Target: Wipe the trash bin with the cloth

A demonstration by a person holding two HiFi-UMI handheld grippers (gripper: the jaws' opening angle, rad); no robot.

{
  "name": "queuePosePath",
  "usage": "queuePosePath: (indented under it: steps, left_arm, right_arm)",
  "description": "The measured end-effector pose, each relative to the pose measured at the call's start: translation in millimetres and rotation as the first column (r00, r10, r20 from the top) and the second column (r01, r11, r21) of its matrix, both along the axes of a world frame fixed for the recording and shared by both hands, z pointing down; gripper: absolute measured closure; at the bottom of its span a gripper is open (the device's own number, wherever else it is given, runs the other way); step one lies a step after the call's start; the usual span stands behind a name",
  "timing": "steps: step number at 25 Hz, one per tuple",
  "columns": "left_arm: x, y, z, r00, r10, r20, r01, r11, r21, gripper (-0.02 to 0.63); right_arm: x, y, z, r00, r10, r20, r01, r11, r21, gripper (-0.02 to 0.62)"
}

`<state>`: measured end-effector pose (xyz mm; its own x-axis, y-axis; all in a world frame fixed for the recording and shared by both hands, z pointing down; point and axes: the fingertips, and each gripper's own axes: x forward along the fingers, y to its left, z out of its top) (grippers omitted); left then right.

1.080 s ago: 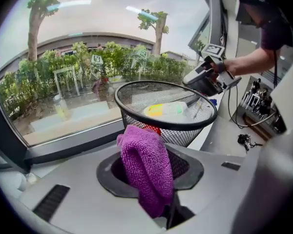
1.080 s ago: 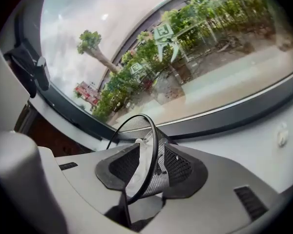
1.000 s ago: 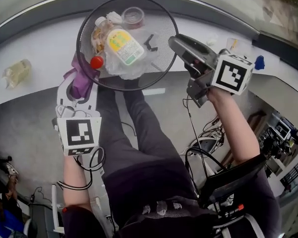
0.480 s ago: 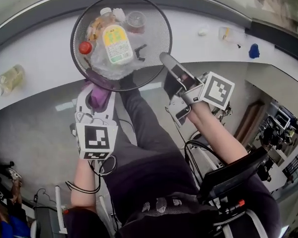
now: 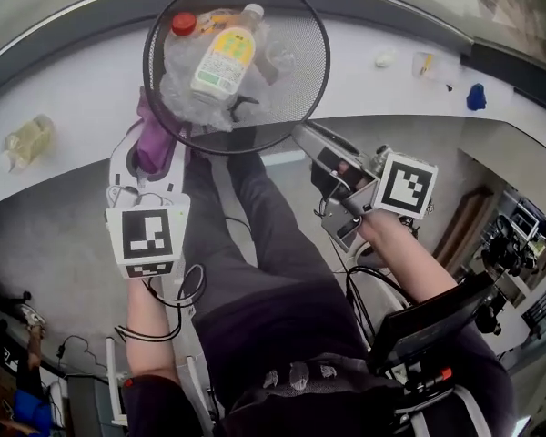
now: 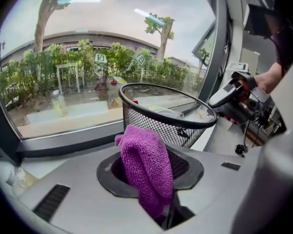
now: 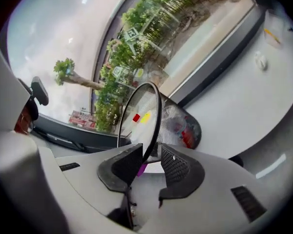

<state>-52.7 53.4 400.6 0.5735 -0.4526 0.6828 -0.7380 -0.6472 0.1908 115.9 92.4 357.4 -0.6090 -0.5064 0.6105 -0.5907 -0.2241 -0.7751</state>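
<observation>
A black mesh trash bin (image 5: 296, 85) stands at the edge of the white ledge (image 5: 73, 89), with a yellow-labelled bottle (image 5: 223, 60) and a clear bag inside. My left gripper (image 5: 148, 153) is shut on a purple cloth (image 5: 155, 135), which lies against the bin's lower left wall. In the left gripper view the cloth (image 6: 145, 167) bulges out between the pads just short of the bin (image 6: 156, 121). My right gripper (image 5: 302, 135) is at the bin's lower right. Its jaws are opening, and the bin's rim (image 7: 156, 116) runs between them, close to the left pad.
A pale plastic bottle (image 5: 27, 137) lies on the ledge at far left. Small bits (image 5: 383, 59) and a blue object (image 5: 476, 96) sit on the ledge to the right. A window rises behind the ledge. The person's legs are below the bin.
The bin has turned, and the bottle and red cap inside it have swung round. My left gripper has moved left along the bin's wall with the cloth. My right gripper stays at the lower right rim.
</observation>
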Motion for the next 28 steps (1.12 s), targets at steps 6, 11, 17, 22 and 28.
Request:
queuePosePath:
  steps: [6,11,17,22,28]
  left_arm:
    - [-19,-21,-5,0.998,0.008,0.056,-0.01,0.999,0.048,0.488]
    - [-5,-1,-5,0.991,0.09,0.1,-0.096,0.994,0.052,0.488]
    - [50,64,1,0.972,0.236,-0.021,-0.237,0.971,-0.025,0.488]
    - [28,69,22,0.984,0.177,0.0,-0.177,0.982,-0.071,0.488]
    - [-62,-5,67,0.986,-0.017,0.168,0.028,0.998,-0.063,0.427]
  right_arm:
    - [32,-50,-24,0.987,-0.062,-0.147,0.086,0.983,0.161,0.499]
    - [14,-66,-12,0.99,-0.078,-0.117,0.094,0.985,0.146,0.499]
    - [16,-39,10,0.996,-0.036,-0.084,0.041,0.998,0.056,0.5]
    - [22,-31,6,0.987,-0.086,-0.137,0.098,0.992,0.083,0.499]
    - [54,-26,-29,0.958,-0.113,-0.265,0.157,0.976,0.151,0.501]
